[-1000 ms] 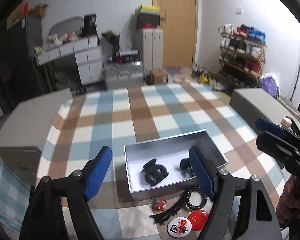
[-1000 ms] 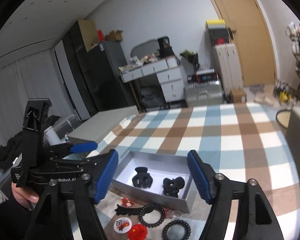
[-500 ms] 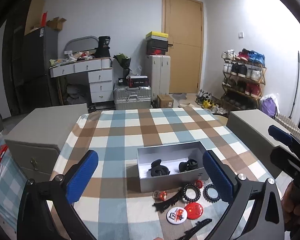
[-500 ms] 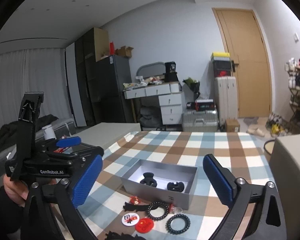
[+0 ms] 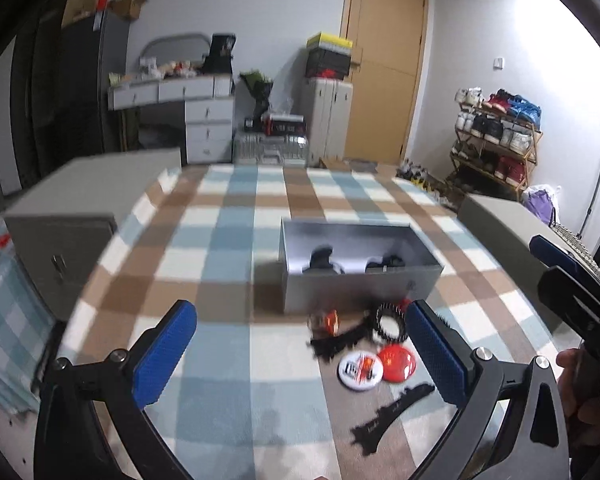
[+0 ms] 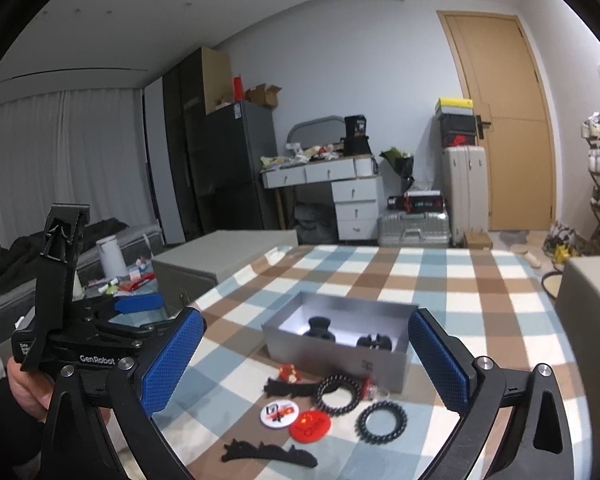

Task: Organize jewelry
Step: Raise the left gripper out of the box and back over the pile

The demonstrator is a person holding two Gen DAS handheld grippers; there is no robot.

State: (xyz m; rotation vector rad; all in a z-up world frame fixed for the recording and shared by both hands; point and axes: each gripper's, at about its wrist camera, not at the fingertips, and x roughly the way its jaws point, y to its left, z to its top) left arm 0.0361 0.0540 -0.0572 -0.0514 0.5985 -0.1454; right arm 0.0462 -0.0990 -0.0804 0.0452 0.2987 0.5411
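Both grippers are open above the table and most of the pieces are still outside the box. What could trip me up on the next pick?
The pieces lie crowded: the black comb clip touches the spiral hair tie, so closing on one may drag the other. The red badge and white badge lie flat on the tablecloth; the fingers may slide over them or pinch the cloth. The left view is blurred, so judging aim near the grey box is harder.

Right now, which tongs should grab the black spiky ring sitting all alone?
Probably the right tongs. The lone black spiky ring lies low between their open blue pads. The left tongs sit further left, and their right pad hides that ring.
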